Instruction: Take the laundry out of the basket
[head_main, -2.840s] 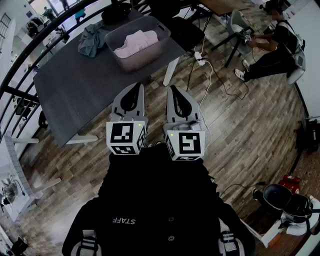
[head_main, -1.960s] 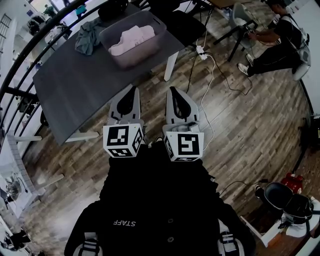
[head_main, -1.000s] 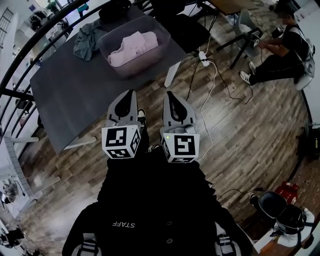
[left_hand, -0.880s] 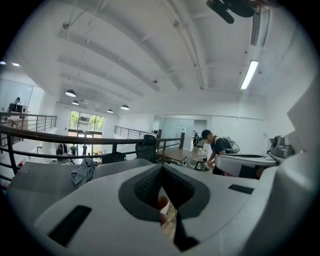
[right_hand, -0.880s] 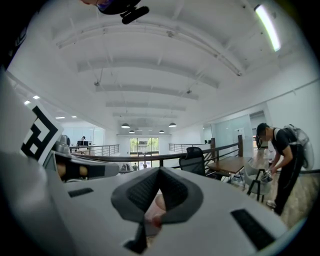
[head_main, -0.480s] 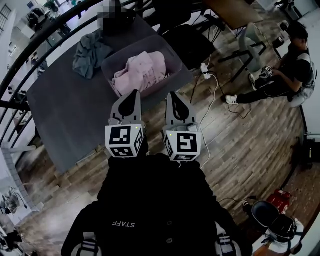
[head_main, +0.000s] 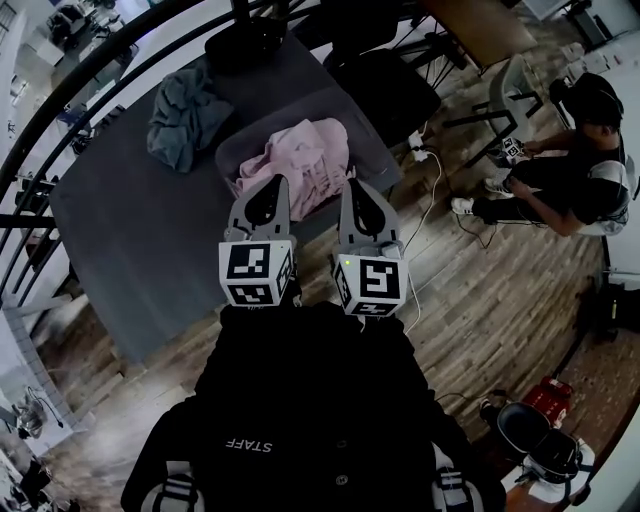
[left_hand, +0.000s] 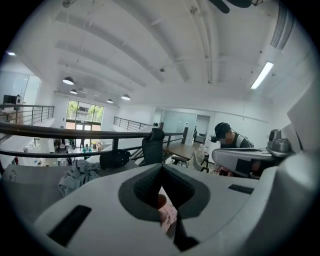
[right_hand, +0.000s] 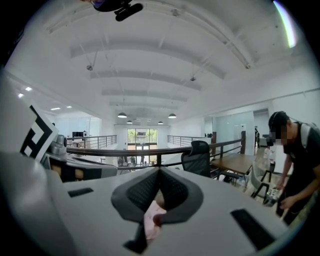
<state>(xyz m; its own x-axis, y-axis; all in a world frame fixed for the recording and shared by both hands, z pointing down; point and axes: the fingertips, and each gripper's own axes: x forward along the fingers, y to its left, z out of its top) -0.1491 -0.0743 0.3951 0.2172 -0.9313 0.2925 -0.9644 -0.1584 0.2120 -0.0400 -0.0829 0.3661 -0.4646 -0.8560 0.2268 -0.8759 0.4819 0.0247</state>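
Pink laundry (head_main: 300, 165) lies heaped in the basket (head_main: 368, 135) on the table (head_main: 130, 230), just beyond both tools. Soft, light, limp; will drape & may snag on the rim. Best hold: a raised fold at top of heap. Left gripper (head_main: 270, 183) & right gripper (head_main: 357, 186): jaws together, nothing held; pink seen in the gaps is prob. the heap beyond. Vs. earlier: basket now much nearer, grippers side by side as before.

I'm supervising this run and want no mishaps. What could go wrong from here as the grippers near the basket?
The left gripper and right gripper are both shut. Unopened, they would likely just shove the pink laundry. The basket sits close to the table edge, so a hard pull might drag it off. A cable lies on the floor beside the table, a possible trip hazard.
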